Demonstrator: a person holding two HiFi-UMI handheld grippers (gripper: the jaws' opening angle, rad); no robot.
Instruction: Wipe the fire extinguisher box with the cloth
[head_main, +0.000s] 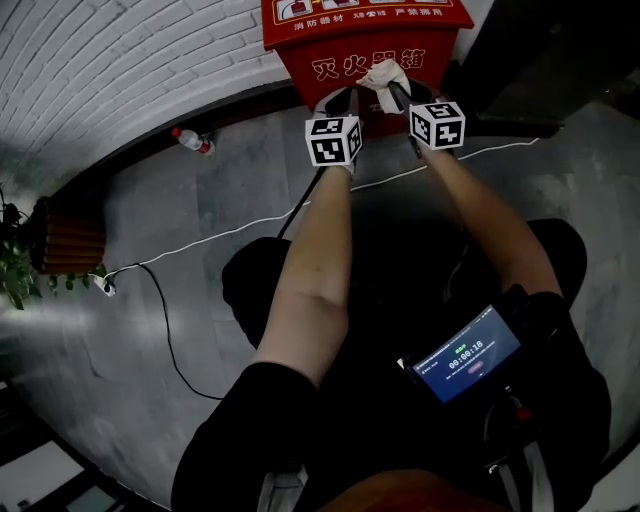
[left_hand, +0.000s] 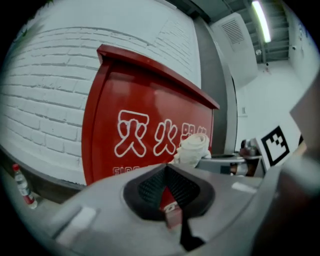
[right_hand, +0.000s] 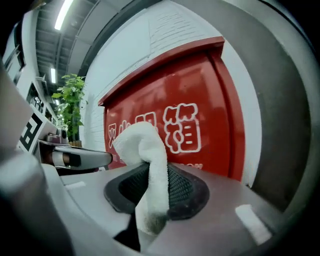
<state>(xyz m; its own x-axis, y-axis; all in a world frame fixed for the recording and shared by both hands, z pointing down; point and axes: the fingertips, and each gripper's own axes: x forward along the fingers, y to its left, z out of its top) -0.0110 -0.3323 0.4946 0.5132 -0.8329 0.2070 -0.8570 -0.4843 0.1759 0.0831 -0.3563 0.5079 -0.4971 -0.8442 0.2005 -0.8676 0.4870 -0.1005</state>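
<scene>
The red fire extinguisher box (head_main: 370, 45) with white lettering stands against the white brick wall straight ahead. My right gripper (head_main: 400, 95) is shut on a white cloth (head_main: 385, 78), which is bunched up close to the box's front. In the right gripper view the cloth (right_hand: 145, 160) rises from between the jaws of the right gripper (right_hand: 152, 185), with the box (right_hand: 185, 125) close behind. My left gripper (head_main: 335, 100) is beside it on the left, shut and holding nothing. The left gripper view shows the left gripper (left_hand: 167, 192), the box (left_hand: 145, 125) and the cloth (left_hand: 194, 149) to the right.
A plastic bottle (head_main: 192, 140) lies at the foot of the brick wall (head_main: 120, 60), left of the box. A white cable (head_main: 250, 225) and a black cable (head_main: 165, 330) run across the grey floor. A wooden planter (head_main: 70, 238) with a plant (head_main: 15, 260) stands at far left.
</scene>
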